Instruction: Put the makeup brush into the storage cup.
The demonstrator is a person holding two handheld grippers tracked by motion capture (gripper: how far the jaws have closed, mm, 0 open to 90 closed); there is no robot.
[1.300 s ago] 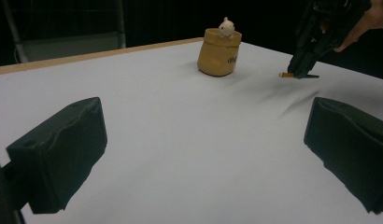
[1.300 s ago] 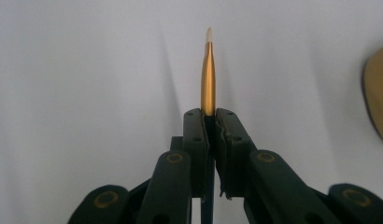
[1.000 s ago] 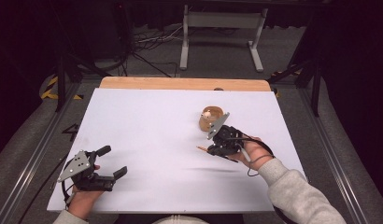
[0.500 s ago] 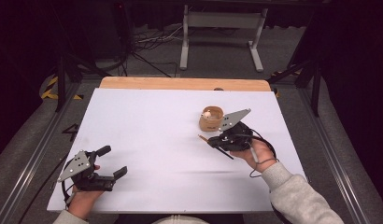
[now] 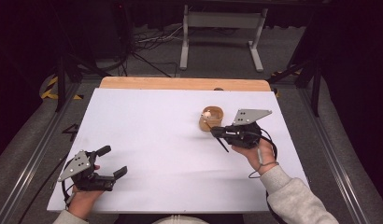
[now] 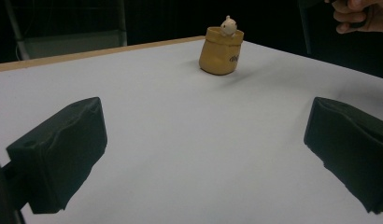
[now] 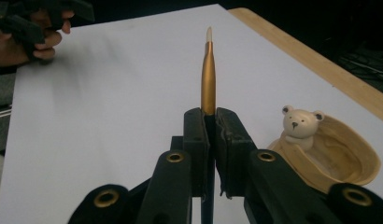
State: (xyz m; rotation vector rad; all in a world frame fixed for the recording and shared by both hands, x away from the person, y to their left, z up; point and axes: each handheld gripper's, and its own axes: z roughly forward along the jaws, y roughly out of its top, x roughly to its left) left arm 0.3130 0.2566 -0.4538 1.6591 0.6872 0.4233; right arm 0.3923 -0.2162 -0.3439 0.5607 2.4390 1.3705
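A person's right gripper (image 7: 208, 135) holds a slim gold pen (image 7: 208, 77), its jaws pressed together on the shaft so that the pale tip points straight ahead of them, away from the camera that rides on the tool. Just to the right of those jaws, and a little below them, sits a small tan holder (image 7: 341, 156) shaped like an open sack, with a white bear figure (image 7: 299, 123) perched on its rim; pen and holder are near one another but apart. From above, the same gripper (image 5: 218, 134) hovers just beside the holder (image 5: 212, 119), on its near right side, the dark lower end of the pen (image 5: 222, 143) slanting down toward the white table (image 5: 147, 121). The left gripper (image 5: 111, 163) rests far off at the near left corner, jaws spread wide and holding nothing; from its own camera the holder (image 6: 221, 56) stands well ahead, between the two black pads (image 6: 63, 149). Judging by how things lie, the pick-up is done and the pen is secured; what remains, it seems, is to tip the pen upright, bring it over the sack's mouth, lower it in beside the bear and let go
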